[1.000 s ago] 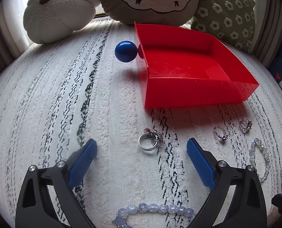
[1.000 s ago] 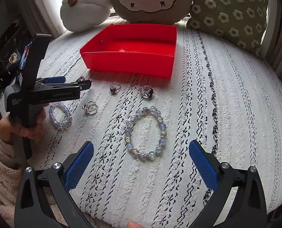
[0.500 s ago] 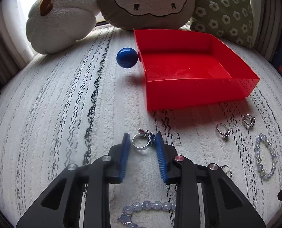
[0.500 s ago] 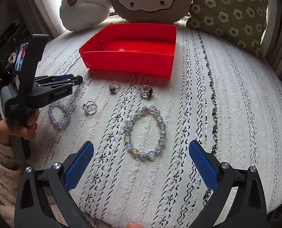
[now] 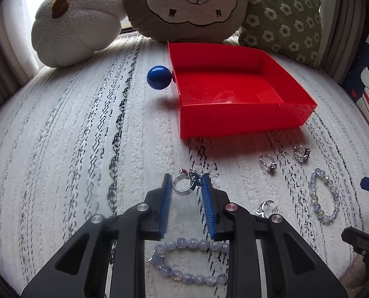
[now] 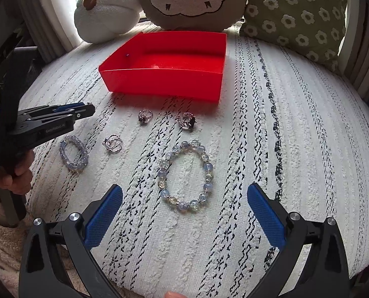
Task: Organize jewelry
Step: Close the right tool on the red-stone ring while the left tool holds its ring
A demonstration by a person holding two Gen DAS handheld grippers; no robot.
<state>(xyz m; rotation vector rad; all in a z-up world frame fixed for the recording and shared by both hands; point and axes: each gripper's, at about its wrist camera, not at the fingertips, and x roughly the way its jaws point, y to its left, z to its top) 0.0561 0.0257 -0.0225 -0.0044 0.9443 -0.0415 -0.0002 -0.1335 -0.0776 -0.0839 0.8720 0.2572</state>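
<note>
My left gripper is shut on a silver ring with a dark charm, pinched between the blue pads close over the white rug. The red tray stands just beyond it and looks bare inside. In the right wrist view the left gripper comes in from the left edge in a person's hand, and the ring does not show there. My right gripper is open over a large pale bead bracelet, with nothing between its fingers. The red tray lies further back.
Loose on the rug are a star-charm bracelet, three more rings and a small bead bracelet. A blue ball sits at the tray's left wall. Cushions line the back.
The left jaws went from wide open to shut on the silver ring, and the left gripper has since risen slightly with it. The right gripper stayed still.
</note>
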